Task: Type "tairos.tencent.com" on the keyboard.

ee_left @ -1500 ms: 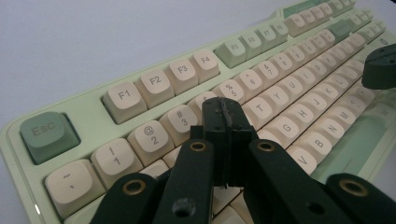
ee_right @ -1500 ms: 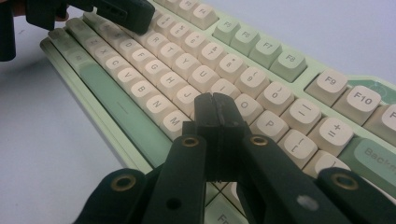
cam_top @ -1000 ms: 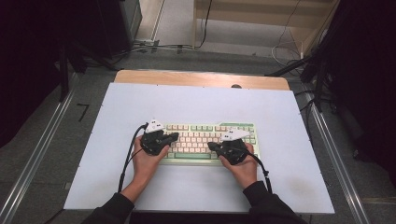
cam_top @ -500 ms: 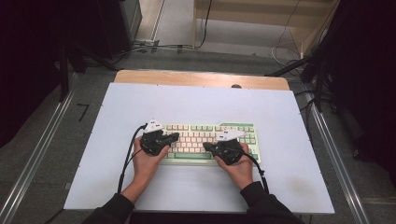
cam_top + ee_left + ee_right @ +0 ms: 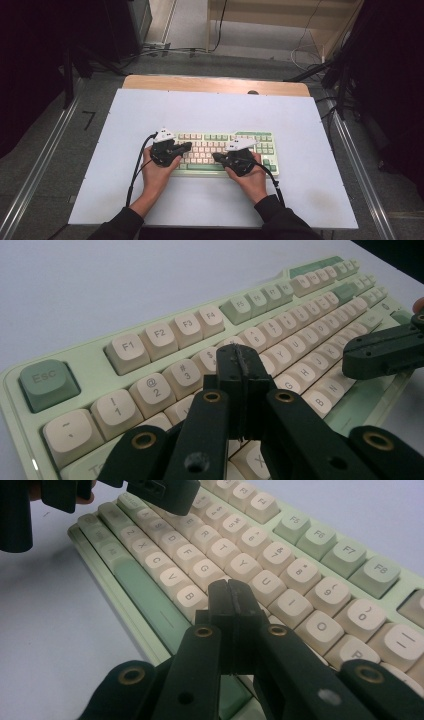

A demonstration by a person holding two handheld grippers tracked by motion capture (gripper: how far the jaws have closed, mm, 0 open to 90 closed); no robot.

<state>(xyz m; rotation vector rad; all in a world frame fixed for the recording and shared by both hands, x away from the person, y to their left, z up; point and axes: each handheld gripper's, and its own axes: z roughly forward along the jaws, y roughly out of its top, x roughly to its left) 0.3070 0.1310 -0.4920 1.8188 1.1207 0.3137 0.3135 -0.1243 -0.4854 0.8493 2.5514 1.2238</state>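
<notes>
A pale green keyboard with cream and green keys lies near the middle of the white table. My left gripper hovers over its left half, jaws pressed together with nothing between them; in the left gripper view its tips sit just above the letter rows of the keyboard. Over the right half is my right gripper, also shut and empty. In the right gripper view the closed tips hang over the keys near the green space bar. The two grippers point toward each other.
The white tabletop has bare room all round the keyboard, with a wooden strip along its far edge. Metal rails run beside the table. Cables trail from both grippers toward the person's dark sleeves.
The right gripper has shifted slightly left over the keyboard. The left gripper has stayed in place.
</notes>
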